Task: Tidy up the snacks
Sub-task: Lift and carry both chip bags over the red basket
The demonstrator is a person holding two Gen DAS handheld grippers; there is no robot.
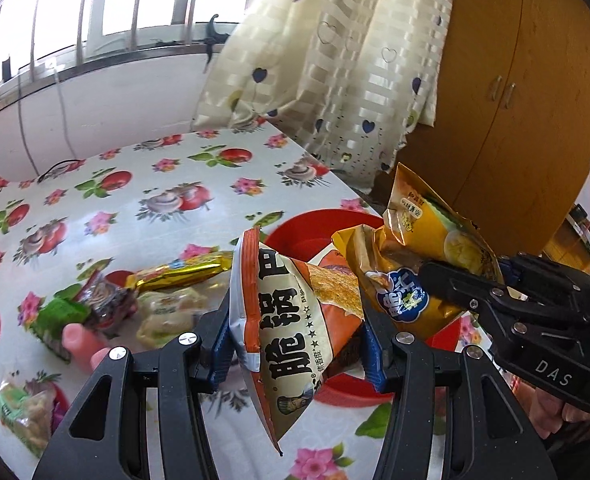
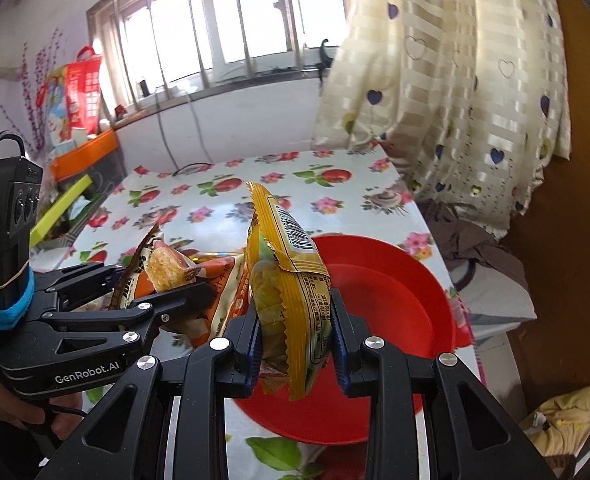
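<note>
My left gripper is shut on an orange and white snack bag with big black characters, its blue pads pressing both sides. The bag hangs over the near rim of a red bowl. In the right wrist view my right gripper is shut on a crumpled yellow chip packet, held upright above the red bowl. Each view shows the other tool: the right gripper with the yellow packet, and the left gripper with the orange bag. The two bags hang side by side.
Loose snacks lie left of the bowl on the flowered tablecloth: a gold bar, a green pack, a pale pack. A curtain and wooden cabinet stand behind. The table's right edge runs close to the bowl.
</note>
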